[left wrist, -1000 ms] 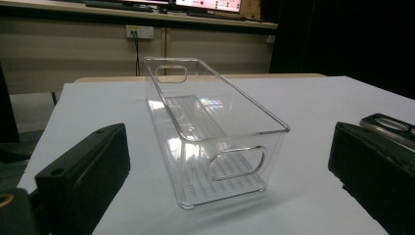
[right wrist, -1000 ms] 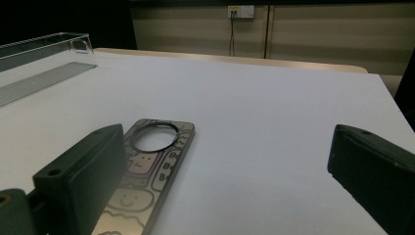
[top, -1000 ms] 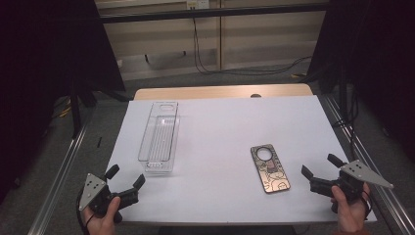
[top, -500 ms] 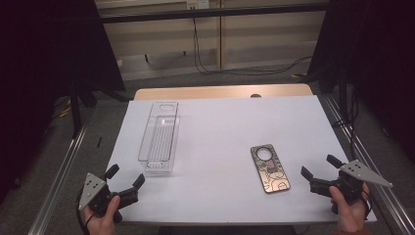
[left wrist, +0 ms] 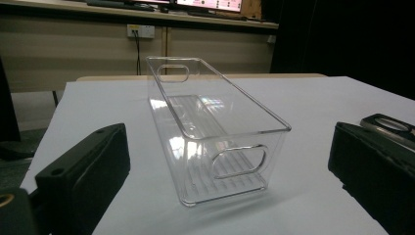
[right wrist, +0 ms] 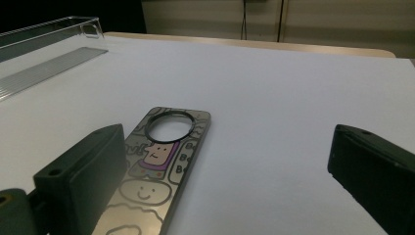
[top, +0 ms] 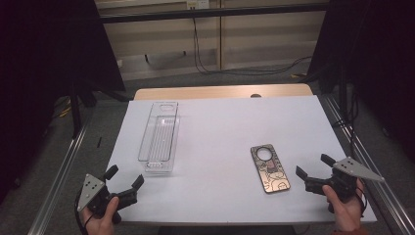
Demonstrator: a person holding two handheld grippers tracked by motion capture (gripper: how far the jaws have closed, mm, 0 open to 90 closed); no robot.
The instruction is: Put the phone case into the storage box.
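With the right tool wide open just beside the phone case lying flat on the desk, its jaws may skid it away rather than catch its thin edge.

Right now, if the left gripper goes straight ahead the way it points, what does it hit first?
Most likely the near end of the clear bin, which sits centred ahead of the open left gripper; bare white table lies between them.

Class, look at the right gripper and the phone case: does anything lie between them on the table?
Nothing visible does. Bare white table separates the open right gripper from the phone case; the clear bin stands far off.
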